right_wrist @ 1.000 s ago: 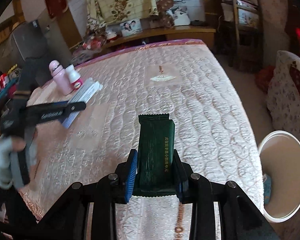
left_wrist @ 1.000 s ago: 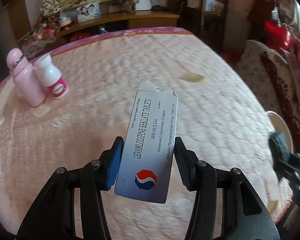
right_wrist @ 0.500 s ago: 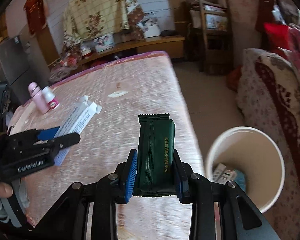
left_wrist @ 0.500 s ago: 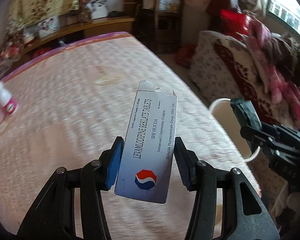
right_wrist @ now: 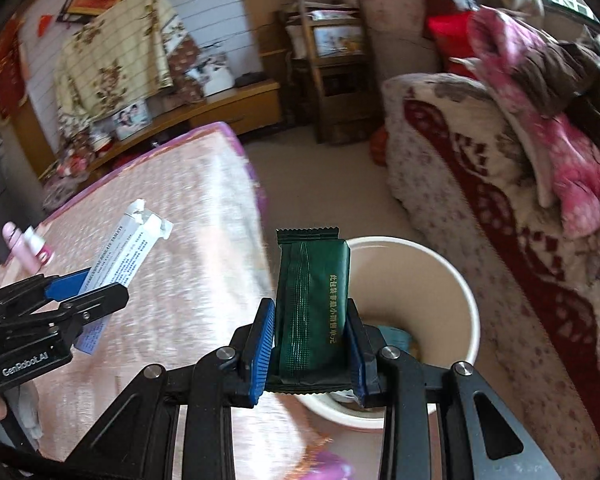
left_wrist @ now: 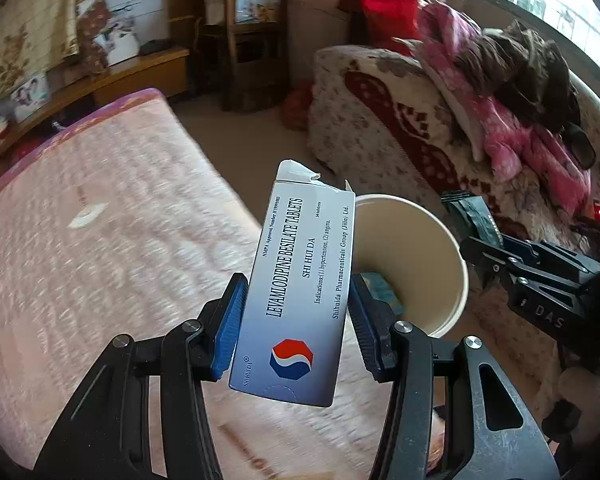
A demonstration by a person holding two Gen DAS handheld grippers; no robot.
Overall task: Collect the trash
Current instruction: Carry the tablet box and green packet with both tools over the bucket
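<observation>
Gripping a white tablet box [left_wrist: 296, 304], the left tongs [left_wrist: 296, 316] hover at the pink bed's [left_wrist: 100, 240] right edge; right tongs [right_wrist: 310, 344] clamp a green packet [right_wrist: 312, 308] above the cream bin [right_wrist: 452, 292] on the floor.

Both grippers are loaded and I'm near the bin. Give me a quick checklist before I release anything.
1. Left gripper grip on the tablet box: ok, pads clamp both sides.
2. Right gripper grip on the green snack packet: ok, held upright between the pads.
3. White bin mouth open: ok, with room above some trash at the bottom.
4. Packet over the bin: cannot tell; it overlaps the rim in the right wrist view.
5. Box over the bin: not ok; in the right wrist view it sits over the pink mattress.
6. Grippers apart: ok.
</observation>
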